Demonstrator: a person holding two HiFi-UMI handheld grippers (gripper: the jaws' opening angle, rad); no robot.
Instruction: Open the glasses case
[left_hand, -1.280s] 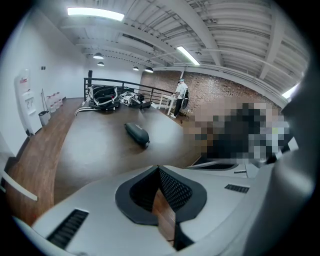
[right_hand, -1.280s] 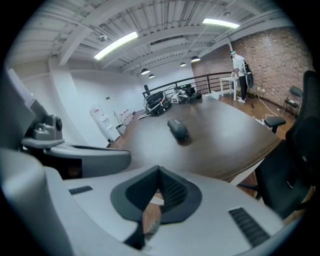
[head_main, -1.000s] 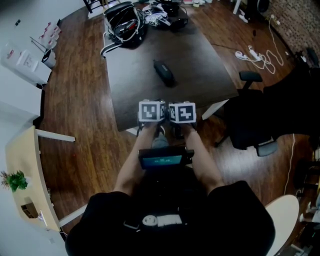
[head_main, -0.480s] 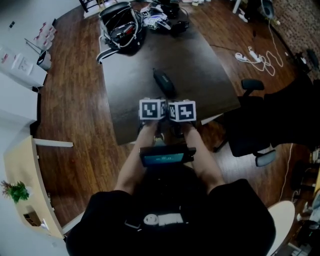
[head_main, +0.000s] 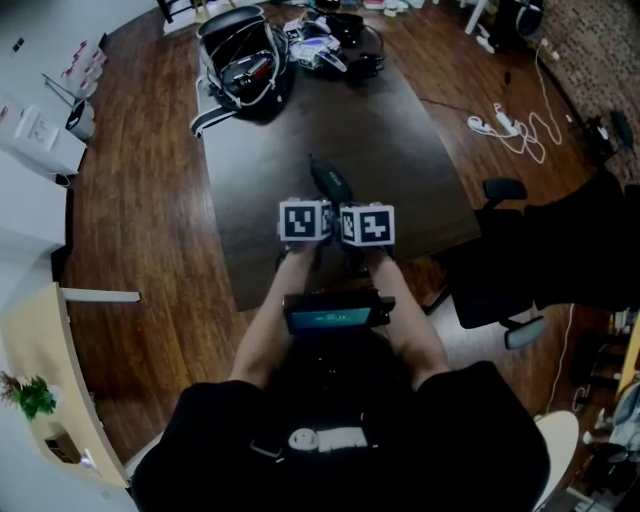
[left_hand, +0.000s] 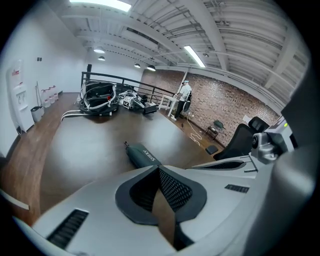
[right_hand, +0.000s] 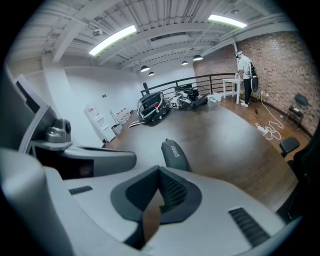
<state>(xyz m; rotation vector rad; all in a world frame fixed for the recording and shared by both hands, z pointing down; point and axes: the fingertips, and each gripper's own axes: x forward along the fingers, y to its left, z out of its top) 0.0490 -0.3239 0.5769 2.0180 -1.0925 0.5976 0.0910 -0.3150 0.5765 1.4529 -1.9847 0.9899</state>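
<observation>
A dark, oblong glasses case (head_main: 330, 182) lies closed on the dark table (head_main: 400, 150), near its front half. In the head view both marker cubes sit side by side just short of the case, left cube (head_main: 305, 220) and right cube (head_main: 367, 225). My left gripper (left_hand: 159, 171) is shut and empty, with the case (left_hand: 142, 155) just beyond its tips and slightly left. My right gripper (right_hand: 159, 172) is also shut on nothing, and the case (right_hand: 174, 154) lies just ahead of it, slightly right. Neither gripper touches the case.
A black bag with cables (head_main: 243, 55) and a heap of gear (head_main: 335, 30) occupy the table's far end. A black office chair (head_main: 520, 265) stands right of the table. A white power strip and cord (head_main: 505, 122) lie on the wood floor. A person (right_hand: 246, 67) stands by the brick wall.
Both grippers have moved forward over the table's near edge, side by side. The case now lies right in front of them instead of well ahead. Both stay shut.
</observation>
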